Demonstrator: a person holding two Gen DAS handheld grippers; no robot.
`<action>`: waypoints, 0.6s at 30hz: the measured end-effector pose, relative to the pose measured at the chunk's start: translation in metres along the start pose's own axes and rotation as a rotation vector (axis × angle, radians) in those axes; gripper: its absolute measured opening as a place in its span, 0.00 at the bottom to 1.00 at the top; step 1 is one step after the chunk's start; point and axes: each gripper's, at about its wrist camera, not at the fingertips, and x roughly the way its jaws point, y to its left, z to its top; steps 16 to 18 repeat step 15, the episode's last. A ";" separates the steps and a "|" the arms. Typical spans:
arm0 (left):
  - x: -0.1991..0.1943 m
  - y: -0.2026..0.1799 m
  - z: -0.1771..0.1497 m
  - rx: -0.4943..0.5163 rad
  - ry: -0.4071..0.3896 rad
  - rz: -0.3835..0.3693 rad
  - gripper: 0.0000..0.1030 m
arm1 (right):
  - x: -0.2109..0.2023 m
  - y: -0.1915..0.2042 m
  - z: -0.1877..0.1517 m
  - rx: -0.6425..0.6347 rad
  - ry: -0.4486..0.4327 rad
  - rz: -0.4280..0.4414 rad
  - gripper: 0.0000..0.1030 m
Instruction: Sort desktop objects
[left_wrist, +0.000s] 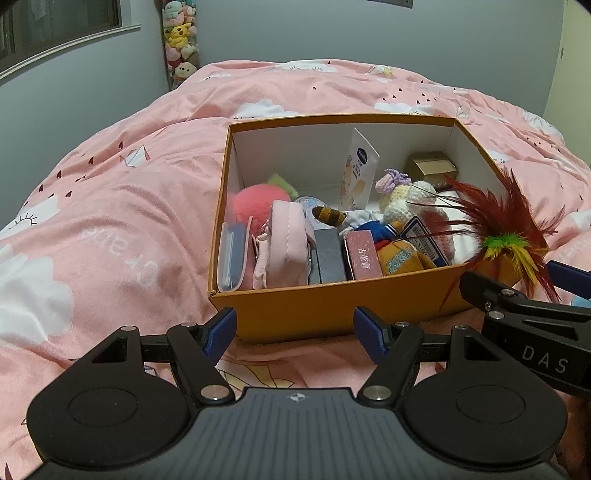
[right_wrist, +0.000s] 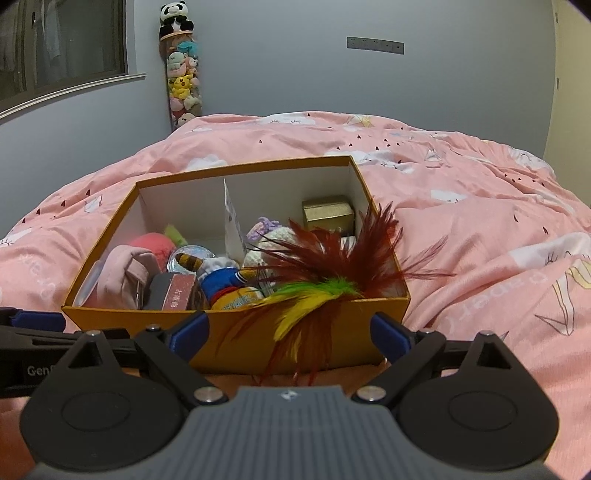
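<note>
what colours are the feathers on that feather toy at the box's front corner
Dark red plumes with green and yellow near the base on the feather toy; right wrist view shows it best.

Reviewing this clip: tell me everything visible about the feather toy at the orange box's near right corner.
The feather toy is a tuft of long dark red plumes with a green and yellow collar. It lies across the near right rim of the orange cardboard box, red tips fanning over the contents, more plumes hanging down the front wall. The open right gripper is just before it, not gripping it.
</note>
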 end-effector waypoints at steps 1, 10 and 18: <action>0.000 0.000 0.000 0.001 0.001 0.001 0.80 | 0.000 0.000 0.000 0.001 0.002 -0.001 0.92; 0.001 0.000 -0.003 0.000 0.011 0.004 0.80 | 0.002 0.000 -0.002 -0.002 0.012 -0.006 0.92; 0.001 0.000 -0.003 -0.003 0.014 0.002 0.80 | 0.003 0.000 -0.003 -0.001 0.016 -0.006 0.93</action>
